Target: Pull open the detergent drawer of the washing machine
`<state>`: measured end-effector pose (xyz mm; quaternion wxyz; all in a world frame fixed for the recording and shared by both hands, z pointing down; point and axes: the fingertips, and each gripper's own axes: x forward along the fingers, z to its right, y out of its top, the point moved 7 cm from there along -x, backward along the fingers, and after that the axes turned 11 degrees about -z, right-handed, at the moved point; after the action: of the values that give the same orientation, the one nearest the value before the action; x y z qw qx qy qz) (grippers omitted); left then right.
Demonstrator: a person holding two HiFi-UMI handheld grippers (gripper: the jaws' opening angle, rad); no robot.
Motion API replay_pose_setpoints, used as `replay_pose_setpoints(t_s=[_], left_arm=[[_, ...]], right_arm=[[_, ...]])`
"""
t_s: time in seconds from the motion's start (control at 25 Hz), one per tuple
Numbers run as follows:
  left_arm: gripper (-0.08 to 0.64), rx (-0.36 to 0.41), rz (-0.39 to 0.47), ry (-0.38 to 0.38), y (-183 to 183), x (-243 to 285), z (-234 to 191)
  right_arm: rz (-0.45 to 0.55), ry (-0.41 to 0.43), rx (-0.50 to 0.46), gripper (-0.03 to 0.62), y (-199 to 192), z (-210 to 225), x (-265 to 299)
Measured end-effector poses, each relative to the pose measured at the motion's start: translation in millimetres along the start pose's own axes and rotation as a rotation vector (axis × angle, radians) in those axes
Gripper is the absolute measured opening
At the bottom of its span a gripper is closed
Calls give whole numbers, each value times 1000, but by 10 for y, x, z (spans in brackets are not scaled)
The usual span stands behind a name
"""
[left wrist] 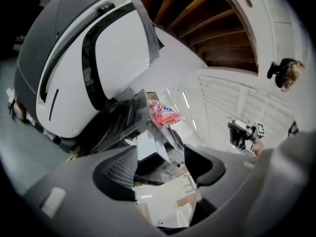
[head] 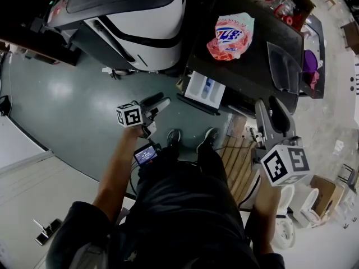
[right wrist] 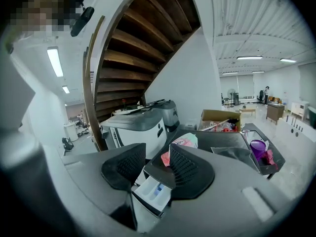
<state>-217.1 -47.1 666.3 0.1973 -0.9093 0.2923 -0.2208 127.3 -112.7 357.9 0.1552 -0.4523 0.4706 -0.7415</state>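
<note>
The washing machine (head: 252, 66) has a dark top with a pink detergent bag (head: 231, 35) lying on it. Its white detergent drawer (head: 205, 88) stands pulled out toward me, and a blue insert shows inside. My left gripper (head: 160, 104) hangs open to the left of the drawer and clear of it, with nothing between its jaws. My right gripper (head: 269, 110) is open at the machine's near right corner, also empty. In the left gripper view the left gripper (left wrist: 160, 169) frames the drawer (left wrist: 148, 143) from a distance. In the right gripper view the drawer (right wrist: 153, 191) shows beyond the right gripper (right wrist: 150, 169).
A big grey-and-white machine (head: 129, 15) stands left of the washer. On the washer's far side are a cardboard box (right wrist: 219, 118) and a tray with a purple container (head: 311, 60). My shoes (head: 190, 136) are on the green floor just before the drawer. Wooden slats (head: 238, 156) lie to my right.
</note>
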Motion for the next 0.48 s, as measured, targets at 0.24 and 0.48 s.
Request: replay_pose_setpoints(t_s=[0.24, 0.48], left_arm=[[345, 169, 3, 51, 516, -226, 403], [345, 364, 14, 149, 979, -424, 901]], right_arm=[[50, -37, 15, 151, 61, 17, -192], [98, -67, 28, 150, 109, 3, -329]])
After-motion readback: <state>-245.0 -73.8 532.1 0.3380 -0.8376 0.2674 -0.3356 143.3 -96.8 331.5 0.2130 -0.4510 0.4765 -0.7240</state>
